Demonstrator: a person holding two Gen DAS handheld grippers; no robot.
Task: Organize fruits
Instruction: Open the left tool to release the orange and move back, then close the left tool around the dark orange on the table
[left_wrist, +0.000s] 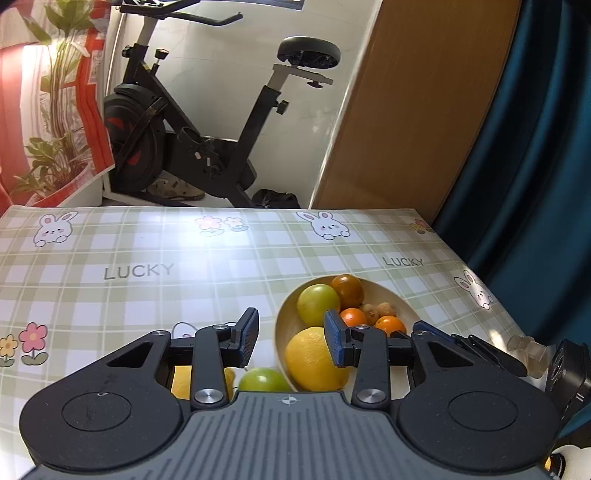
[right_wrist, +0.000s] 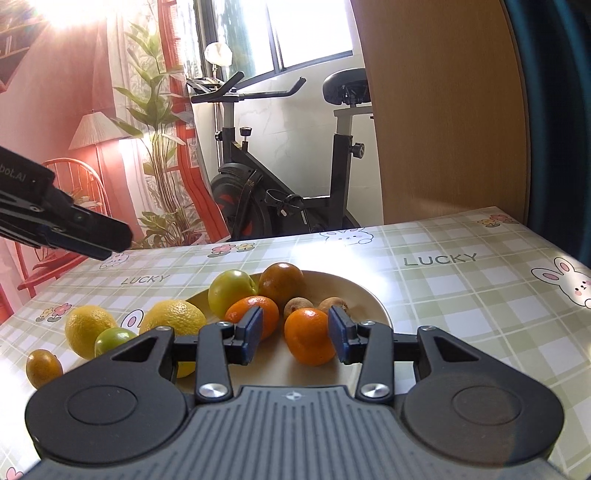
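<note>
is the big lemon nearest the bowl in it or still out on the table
In. The big lemon lies inside the bowl's near rim in the left wrist view.

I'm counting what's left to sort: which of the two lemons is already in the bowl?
The lemon at the bowl's near-left rim, beside the green fruit there. The other lemon lies on the tablecloth, left of the bowl.

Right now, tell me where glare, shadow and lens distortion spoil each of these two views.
Left wrist view: a white sheen washes out the tablecloth past the bowl; the fisheye bends the door. Right wrist view: sun flare bleaches the top left corner and glare whitens the cloth behind the bowl; the left gripper is a dark silhouette against the light.
</note>
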